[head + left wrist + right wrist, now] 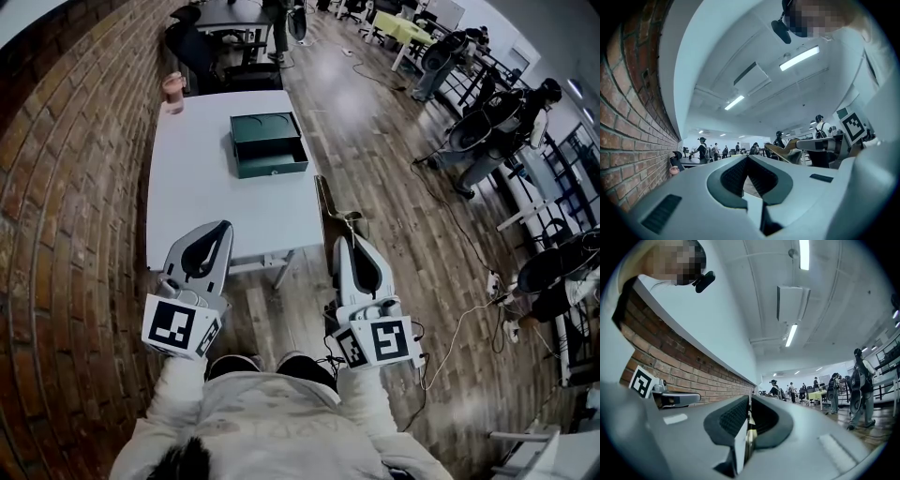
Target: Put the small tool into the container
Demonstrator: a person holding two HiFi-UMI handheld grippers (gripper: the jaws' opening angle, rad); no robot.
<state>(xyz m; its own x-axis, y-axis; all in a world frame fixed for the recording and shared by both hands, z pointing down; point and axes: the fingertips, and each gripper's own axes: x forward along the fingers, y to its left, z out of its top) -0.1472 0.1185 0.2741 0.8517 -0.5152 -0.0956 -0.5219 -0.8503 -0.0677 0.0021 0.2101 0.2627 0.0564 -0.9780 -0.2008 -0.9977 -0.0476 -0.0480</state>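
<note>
A dark green container (269,142) with its drawer pulled out stands on the far half of the white table (202,197). My right gripper (345,241) is shut on a thin brass-coloured small tool (330,202), which sticks forward past the table's right edge. In the right gripper view the tool (749,427) shows as a narrow strip between the pads. My left gripper (222,227) hovers at the table's near edge, jaws together with nothing in them. Its tips (748,157) meet in the left gripper view, where the tool (780,152) shows at the right.
A pink cup (172,89) stands at the table's far left corner. A brick wall (66,187) runs along the left. To the right is wooden floor with cables (459,328), chairs and several people (511,122). A dark desk (234,28) stands beyond the table.
</note>
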